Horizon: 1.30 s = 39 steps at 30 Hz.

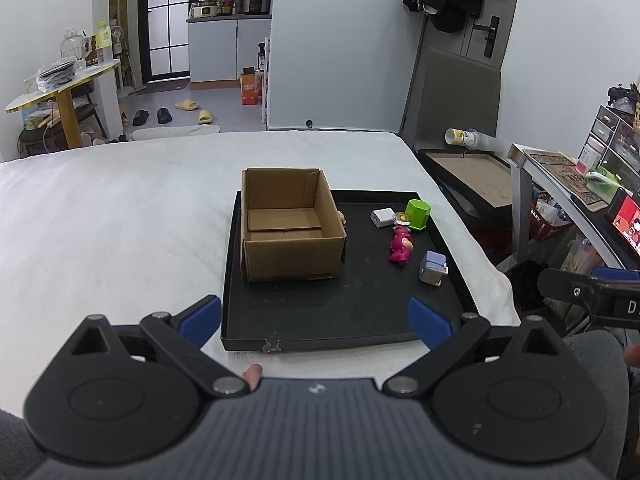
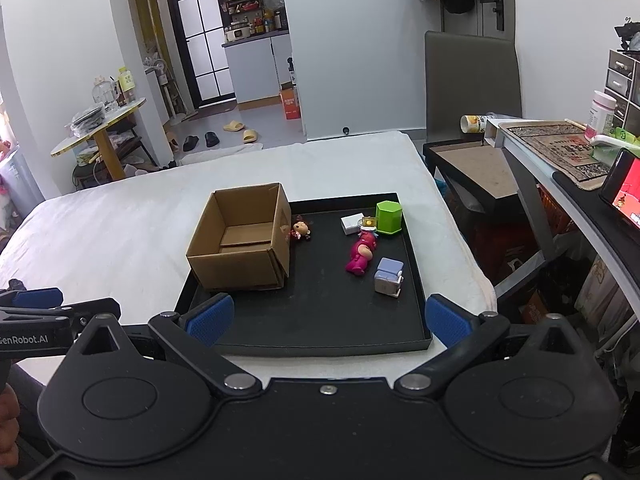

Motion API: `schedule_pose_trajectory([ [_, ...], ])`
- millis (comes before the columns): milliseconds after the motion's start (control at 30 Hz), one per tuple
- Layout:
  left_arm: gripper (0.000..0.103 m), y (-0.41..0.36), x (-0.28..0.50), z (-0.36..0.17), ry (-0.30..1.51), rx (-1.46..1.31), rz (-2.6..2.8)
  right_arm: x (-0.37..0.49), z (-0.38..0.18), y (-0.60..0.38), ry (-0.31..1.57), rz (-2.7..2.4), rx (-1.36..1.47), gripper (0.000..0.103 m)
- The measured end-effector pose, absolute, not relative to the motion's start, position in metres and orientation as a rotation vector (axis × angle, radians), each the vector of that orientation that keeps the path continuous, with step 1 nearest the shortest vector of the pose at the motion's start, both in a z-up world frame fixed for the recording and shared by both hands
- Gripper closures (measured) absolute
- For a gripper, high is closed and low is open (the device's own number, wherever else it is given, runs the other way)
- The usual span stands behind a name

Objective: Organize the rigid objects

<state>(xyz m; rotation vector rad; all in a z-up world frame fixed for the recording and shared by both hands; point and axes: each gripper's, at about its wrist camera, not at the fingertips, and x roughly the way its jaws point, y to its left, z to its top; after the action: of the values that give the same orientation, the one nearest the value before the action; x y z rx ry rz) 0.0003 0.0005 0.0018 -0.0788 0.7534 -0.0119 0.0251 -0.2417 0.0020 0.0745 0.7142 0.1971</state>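
Note:
A black tray lies on a white bed. An open, empty cardboard box stands on its left half. To the right lie a pink figurine, a green container, a white block and a pale blue toy. A small doll lies against the box's right side. My left gripper hangs open over the tray's near edge. My right gripper is open too, holding nothing.
The white bed spreads left of the tray. A dark low table, a chair and a cluttered desk stand to the right. A round side table is at far left.

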Motion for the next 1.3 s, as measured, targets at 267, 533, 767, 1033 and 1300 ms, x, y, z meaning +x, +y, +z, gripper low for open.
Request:
schedule_pose_trajectory([
  [267, 0.004, 0.001, 0.001, 0.002, 0.754, -0.081, -0.012, 0.025, 0.001, -0.241, 0.711, 0.197, 0.071, 0.0],
  [533, 0.004, 0.001, 0.0, 0.002, 0.756, -0.085, -0.015, 0.025, 0.002, -0.242, 0.712, 0.197, 0.073, 0.0],
  [767, 0.004, 0.001, 0.0, 0.003, 0.756, -0.089, -0.017, 0.025, 0.002, -0.24, 0.711, 0.196, 0.075, 0.0],
  [1033, 0.004, 0.002, 0.002, 0.006, 0.76, -0.096, -0.005, 0.028, 0.0, -0.238, 0.717, 0.21, 0.079, 0.0],
  [1300, 0.004, 0.005, 0.004, 0.021, 0.78, -0.075, -0.007, 0.037, 0.002, -0.239, 0.724, 0.23, 0.101, 0.0],
])
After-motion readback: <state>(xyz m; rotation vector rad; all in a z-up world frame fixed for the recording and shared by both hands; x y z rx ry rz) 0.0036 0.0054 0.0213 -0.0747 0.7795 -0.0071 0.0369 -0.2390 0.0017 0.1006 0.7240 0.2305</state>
